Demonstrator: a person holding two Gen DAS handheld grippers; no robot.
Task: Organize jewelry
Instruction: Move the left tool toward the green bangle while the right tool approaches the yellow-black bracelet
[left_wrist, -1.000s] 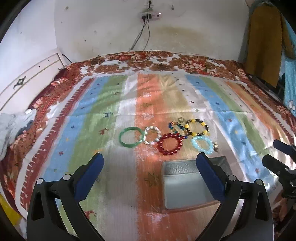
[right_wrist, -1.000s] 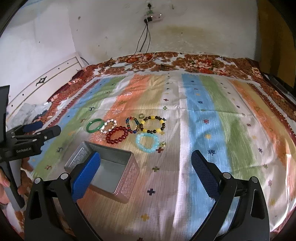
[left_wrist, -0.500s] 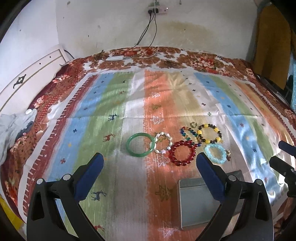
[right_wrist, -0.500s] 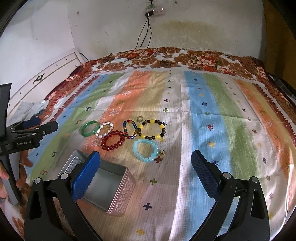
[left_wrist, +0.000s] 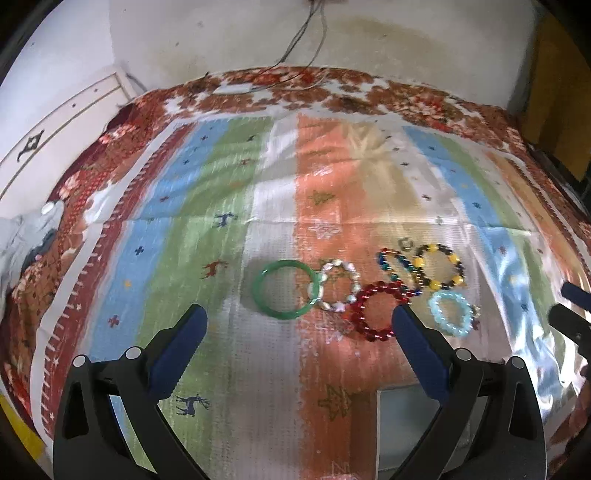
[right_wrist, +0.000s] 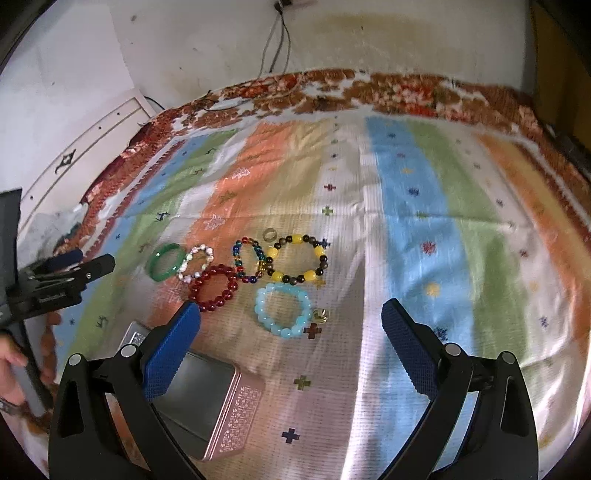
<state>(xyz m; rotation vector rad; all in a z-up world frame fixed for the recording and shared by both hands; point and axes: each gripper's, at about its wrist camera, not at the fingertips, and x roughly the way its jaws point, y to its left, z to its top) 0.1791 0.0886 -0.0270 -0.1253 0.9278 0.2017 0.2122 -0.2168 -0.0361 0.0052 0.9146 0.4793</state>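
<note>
Several bracelets lie grouped on a striped cloth: a green bangle (left_wrist: 282, 288) (right_wrist: 167, 261), a white bead bracelet (left_wrist: 338, 285) (right_wrist: 195, 263), a red bead bracelet (left_wrist: 382, 311) (right_wrist: 214, 288), a multicolour one (right_wrist: 250, 261), a yellow-and-dark one (left_wrist: 439, 266) (right_wrist: 297, 263), a pale blue one (left_wrist: 451, 313) (right_wrist: 283, 311) and a small ring (right_wrist: 269, 234). An open metal box (right_wrist: 207, 398) (left_wrist: 399, 428) sits near me. My left gripper (left_wrist: 299, 325) is open, short of the bangle. My right gripper (right_wrist: 290, 321) is open, just short of the blue bracelet.
The striped cloth (left_wrist: 207, 229) covers a floral bedspread (left_wrist: 369, 88). A white wall with cables stands behind. A white headboard (left_wrist: 55, 129) is at left. The left gripper (right_wrist: 59, 275) shows at the left of the right wrist view.
Both grippers have moved forward and lower towards the bracelets, which now look larger. The left view has shifted left, so the box lies at its lower right. Both jaws stay open.
</note>
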